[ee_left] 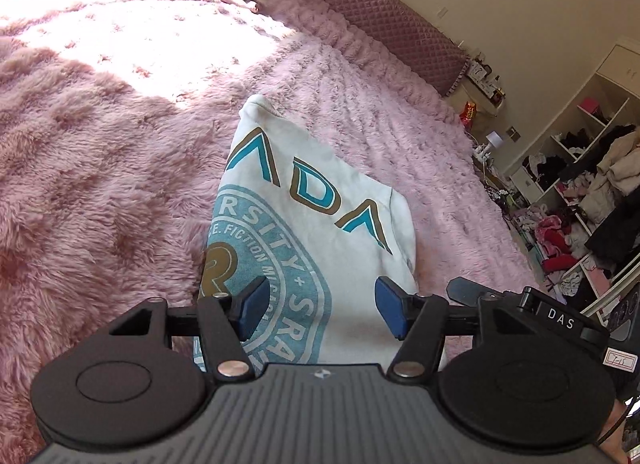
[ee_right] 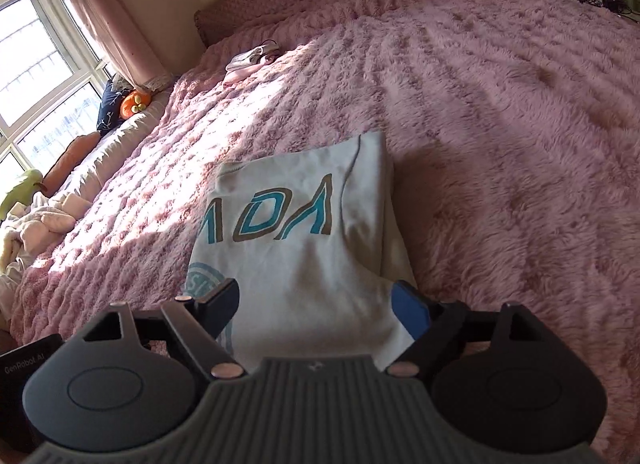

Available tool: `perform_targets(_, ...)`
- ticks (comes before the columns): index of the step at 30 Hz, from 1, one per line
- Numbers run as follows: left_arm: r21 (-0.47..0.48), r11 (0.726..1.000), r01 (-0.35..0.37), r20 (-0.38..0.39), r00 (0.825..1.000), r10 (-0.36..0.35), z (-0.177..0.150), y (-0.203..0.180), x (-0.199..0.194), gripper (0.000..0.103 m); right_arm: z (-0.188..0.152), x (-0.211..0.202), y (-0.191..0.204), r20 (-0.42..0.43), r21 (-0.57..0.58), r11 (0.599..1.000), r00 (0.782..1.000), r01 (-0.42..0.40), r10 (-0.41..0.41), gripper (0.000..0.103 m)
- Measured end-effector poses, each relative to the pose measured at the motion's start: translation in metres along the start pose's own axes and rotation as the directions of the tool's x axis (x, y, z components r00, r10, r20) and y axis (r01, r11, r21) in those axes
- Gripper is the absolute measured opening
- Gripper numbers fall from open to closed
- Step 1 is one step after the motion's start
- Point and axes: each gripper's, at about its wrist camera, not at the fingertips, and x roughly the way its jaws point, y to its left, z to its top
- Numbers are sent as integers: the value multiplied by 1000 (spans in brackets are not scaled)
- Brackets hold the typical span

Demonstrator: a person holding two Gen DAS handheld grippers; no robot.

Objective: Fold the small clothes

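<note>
free: pink blanket (ee_right: 500, 111) all round | obstacle: folded shirt (ee_right: 304, 232)

Bed with fluffy pink blanket (ee_right: 500, 111); folded white printed shirt (ee_right: 304, 248) on it; small folded pink garment (ee_right: 250, 59) farther back.

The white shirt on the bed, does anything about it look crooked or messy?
Mostly neat. The white shirt lies folded on the pink blanket, but its right side is uneven: an under layer pokes out past the top fold near the front corner.
</note>
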Motion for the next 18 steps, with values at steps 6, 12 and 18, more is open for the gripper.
perform_targets(6,86,988,-126,46,991,122,-6,-37,-42,84,-3,-47,39,46,-87,993,996,79,-75,82)
perform_targets(12,128,970,-206,68,978,198,-19,-59,-66,87,-25,-86,66,71,-177,968,983,178,-168,82)
perform_targets(18,166,948,-272,60,962,266,-39,-72,-72,87,-51,-98,77,76,-243,939,970,243,-231,82)
